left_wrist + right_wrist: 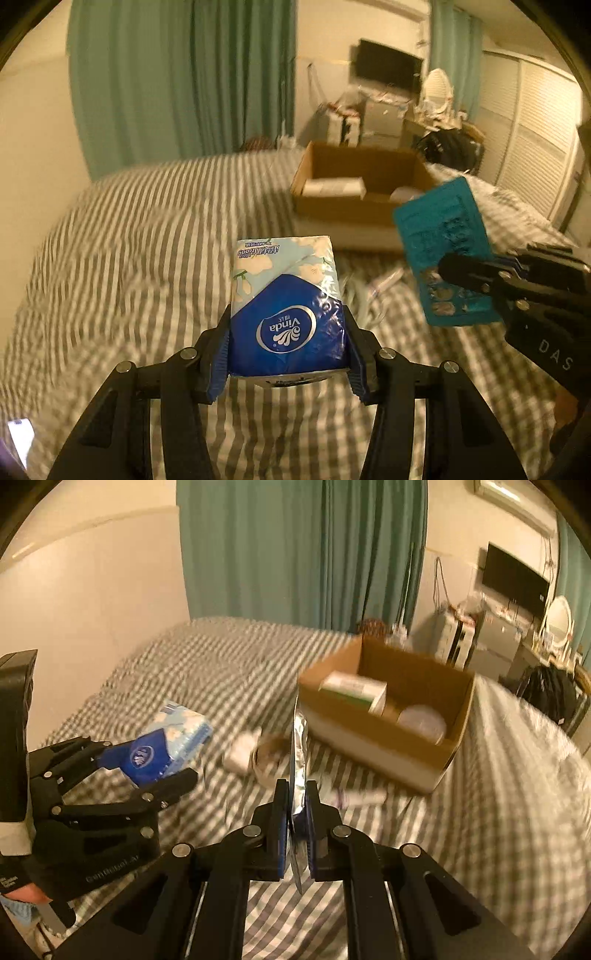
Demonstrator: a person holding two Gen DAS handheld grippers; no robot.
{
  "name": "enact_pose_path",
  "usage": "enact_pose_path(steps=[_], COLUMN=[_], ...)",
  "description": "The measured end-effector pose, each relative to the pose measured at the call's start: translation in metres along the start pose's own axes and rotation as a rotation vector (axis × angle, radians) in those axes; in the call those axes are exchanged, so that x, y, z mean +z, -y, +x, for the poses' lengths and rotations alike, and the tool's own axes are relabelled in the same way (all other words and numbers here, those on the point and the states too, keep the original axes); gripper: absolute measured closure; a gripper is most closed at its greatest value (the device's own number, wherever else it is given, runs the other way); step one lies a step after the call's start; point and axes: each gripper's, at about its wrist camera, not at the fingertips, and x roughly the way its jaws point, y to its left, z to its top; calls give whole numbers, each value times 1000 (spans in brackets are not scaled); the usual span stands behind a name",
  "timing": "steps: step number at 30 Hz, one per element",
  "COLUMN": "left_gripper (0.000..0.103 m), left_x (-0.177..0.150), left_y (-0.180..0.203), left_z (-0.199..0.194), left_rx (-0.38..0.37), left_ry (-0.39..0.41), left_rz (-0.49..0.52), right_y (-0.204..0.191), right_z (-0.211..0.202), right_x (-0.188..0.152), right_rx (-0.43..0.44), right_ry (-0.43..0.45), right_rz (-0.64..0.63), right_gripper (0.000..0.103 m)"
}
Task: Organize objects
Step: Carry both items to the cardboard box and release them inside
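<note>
My left gripper (288, 314) is shut on a blue and white Vinda tissue pack (286, 295), held above the striped bed. From the right wrist view the same tissue pack (166, 746) shows at the left in the left gripper (147, 771). My right gripper (297, 786) is shut on a thin teal blister pack (300, 753) seen edge on, silver foil side visible. In the left wrist view that blister pack (445, 251) hangs at the right in the right gripper (448, 267). An open cardboard box (369, 210) sits on the bed beyond both.
The box (376, 734) holds a white carton (354, 690) and a round lid (421, 720). A white roll (242, 753) and small packets (354, 797) lie on the striped bedcover (221, 672). Green curtains, a television and cluttered furniture stand behind.
</note>
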Motion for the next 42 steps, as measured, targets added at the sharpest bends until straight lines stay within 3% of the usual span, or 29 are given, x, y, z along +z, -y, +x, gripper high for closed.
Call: enact_pose_path(steps=[12, 16, 21, 26, 31, 38, 40, 42], left_gripper=[50, 50, 50, 50, 50, 47, 37, 19], left_x=[122, 158, 190, 194, 190, 176, 174, 175], left_y=[21, 25, 35, 53, 63, 81, 80, 75], left_z=[-7, 14, 63, 126, 177, 204, 200, 186], left_rx=[-7, -13, -23, -41, -67, -75, -72, -62], left_ry=[171, 193, 177, 121, 64, 21, 16, 32], left_rz=[63, 40, 30, 44, 30, 57, 61, 55], right_y=[67, 93, 123, 151, 178, 187, 189, 185], right_z=[-53, -41, 4, 65, 121, 128, 118, 108], right_x=[105, 133, 155, 151, 132, 125, 130, 134], right_rx=[-97, -118, -130, -155, -126, -103, -123, -140], right_ry=[168, 168, 114, 22, -88, -103, -75, -45], right_rz=[-33, -31, -24, -39, -10, 17, 13, 22], right_gripper=[95, 95, 95, 95, 95, 94, 77, 39])
